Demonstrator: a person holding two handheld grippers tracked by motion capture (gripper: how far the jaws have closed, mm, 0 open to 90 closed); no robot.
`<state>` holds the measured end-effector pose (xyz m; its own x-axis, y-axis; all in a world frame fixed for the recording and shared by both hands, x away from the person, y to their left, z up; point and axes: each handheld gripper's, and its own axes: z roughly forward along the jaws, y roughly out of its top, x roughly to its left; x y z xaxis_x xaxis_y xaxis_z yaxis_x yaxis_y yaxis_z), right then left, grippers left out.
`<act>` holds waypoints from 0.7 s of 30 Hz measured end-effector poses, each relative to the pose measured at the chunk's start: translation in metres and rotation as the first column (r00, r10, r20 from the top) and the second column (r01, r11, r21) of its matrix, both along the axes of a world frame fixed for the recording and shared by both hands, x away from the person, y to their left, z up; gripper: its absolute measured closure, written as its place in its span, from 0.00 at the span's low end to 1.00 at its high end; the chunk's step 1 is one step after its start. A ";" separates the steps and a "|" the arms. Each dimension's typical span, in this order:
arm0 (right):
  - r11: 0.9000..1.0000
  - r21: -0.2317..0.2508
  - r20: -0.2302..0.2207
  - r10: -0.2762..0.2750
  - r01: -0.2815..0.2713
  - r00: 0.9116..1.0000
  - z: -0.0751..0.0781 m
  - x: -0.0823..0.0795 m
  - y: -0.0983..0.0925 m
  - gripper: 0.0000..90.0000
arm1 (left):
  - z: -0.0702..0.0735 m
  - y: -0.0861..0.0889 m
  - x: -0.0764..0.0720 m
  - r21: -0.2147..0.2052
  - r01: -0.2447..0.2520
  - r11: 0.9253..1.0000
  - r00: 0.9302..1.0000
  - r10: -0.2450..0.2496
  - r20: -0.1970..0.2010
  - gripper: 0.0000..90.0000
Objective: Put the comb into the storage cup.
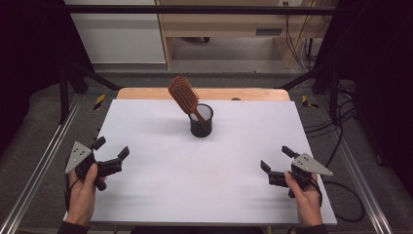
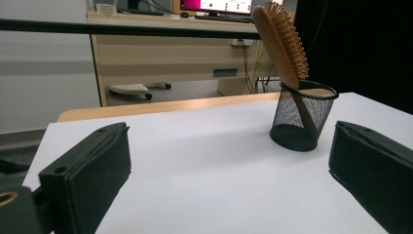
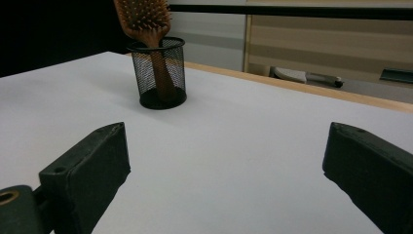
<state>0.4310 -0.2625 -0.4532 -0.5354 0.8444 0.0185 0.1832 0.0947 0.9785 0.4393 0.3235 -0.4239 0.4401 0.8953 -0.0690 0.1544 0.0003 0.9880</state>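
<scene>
A brush point(image 1: 184, 93) leans in a mesh cup point(image 1: 201, 122) at upper centre of the counter point(image 1: 195, 180). Left tongs point(image 1: 111, 148) and right tongs point(image 1: 276, 159), lower corners, both spread, empty.

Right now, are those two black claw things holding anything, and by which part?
Nothing is held. The left gripper and right gripper both have open, empty jaws; the hairbrush stands handle-down in the mesh cup.

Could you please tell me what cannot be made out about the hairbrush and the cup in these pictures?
- Hairbrush: its top is cut off by the upper edge in the right gripper view.
- Handle end: half veiled by the mesh cup in both gripper views; whether it touches the bottom is unclear.
- Cup interior: the high view is too small to show anything else inside.
</scene>
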 end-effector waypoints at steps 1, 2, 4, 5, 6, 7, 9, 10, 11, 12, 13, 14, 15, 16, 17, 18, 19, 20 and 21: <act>1.000 0.000 0.002 -0.004 0.004 1.000 0.000 0.000 -0.001 0.04 | -0.001 0.001 -0.001 -0.002 0.000 1.000 1.000 0.000 -0.002 0.02; 1.000 0.003 0.001 -0.006 0.006 1.000 0.000 0.000 -0.002 0.04 | -0.002 0.001 -0.002 -0.003 0.001 1.000 1.000 -0.001 -0.004 0.02; 1.000 -0.001 0.003 -0.004 0.004 1.000 -0.001 0.000 -0.003 0.04 | -0.003 0.003 -0.004 -0.005 0.004 1.000 1.000 -0.005 -0.004 0.02; 1.000 -0.002 0.003 -0.004 0.004 1.000 -0.001 -0.001 -0.004 0.04 | -0.004 0.003 -0.005 -0.006 0.006 1.000 1.000 -0.006 -0.002 0.02; 1.000 -0.001 0.005 -0.005 0.005 1.000 -0.001 -0.001 -0.004 0.04 | -0.005 0.004 -0.006 -0.005 0.009 1.000 1.000 -0.009 -0.003 0.02; 1.000 -0.002 0.006 -0.004 0.004 1.000 -0.001 -0.001 -0.004 0.04 | -0.005 0.004 -0.006 -0.005 0.011 1.000 1.000 -0.011 -0.003 0.02; 1.000 -0.005 0.004 0.002 -0.002 1.000 -0.001 -0.001 -0.004 0.04 | -0.007 0.004 -0.008 -0.001 0.018 1.000 1.000 -0.018 0.000 0.02; 1.000 -0.005 0.005 0.002 -0.002 1.000 -0.001 -0.001 -0.004 0.04 | -0.008 0.004 -0.009 0.000 0.021 1.000 1.000 -0.021 0.000 0.02; 1.000 -0.004 0.004 0.004 -0.004 1.000 -0.001 -0.001 -0.004 0.04 | -0.008 0.004 -0.010 0.002 0.025 1.000 1.000 -0.025 0.000 0.02; 1.000 -0.005 0.005 0.005 -0.005 1.000 -0.001 -0.001 -0.004 0.04 | -0.009 0.004 -0.011 0.005 0.031 1.000 1.000 -0.031 -0.001 0.02; 1.000 -0.006 0.005 0.005 -0.005 1.000 -0.001 -0.001 -0.004 0.04 | -0.010 0.004 -0.012 0.008 0.035 0.999 0.999 -0.035 0.000 0.02; 1.000 -0.007 0.005 0.006 -0.006 1.000 -0.001 -0.001 -0.004 0.04 | -0.010 0.003 -0.013 0.009 0.040 0.999 0.999 -0.040 0.001 0.02; 1.000 -0.007 0.004 0.008 -0.008 1.000 -0.001 -0.001 -0.003 0.03 | -0.011 0.003 -0.013 0.010 0.045 0.999 0.999 -0.045 0.000 0.02; 1.000 -0.008 0.005 0.008 -0.008 1.000 -0.001 -0.001 -0.003 0.03 | -0.011 0.003 -0.014 0.010 0.048 0.999 0.999 -0.049 0.001 0.02; 1.000 -0.008 0.006 0.008 -0.008 1.000 -0.001 -0.001 -0.003 0.03 | -0.012 0.003 -0.014 0.011 0.050 0.999 0.999 -0.050 0.001 0.02; 1.000 -0.008 0.005 0.010 -0.010 1.000 -0.001 -0.001 -0.003 0.03 | -0.012 0.003 -0.015 0.011 0.050 0.999 0.999 -0.050 -0.001 0.02; 1.000 -0.007 0.005 0.011 -0.011 1.000 -0.001 -0.002 -0.003 0.03 | -0.013 0.003 -0.016 0.008 0.051 0.999 0.999 -0.051 0.000 0.02; 1.000 -0.008 0.006 0.011 -0.011 1.000 -0.001 -0.002 -0.003 0.03 | -0.013 0.003 -0.017 0.004 0.053 0.999 0.999 -0.053 0.000 0.02; 1.000 -0.009 0.006 0.013 -0.013 1.000 -0.001 -0.002 -0.003 0.03 | -0.014 0.003 -0.017 0.003 0.055 0.998 0.998 -0.055 0.000 0.02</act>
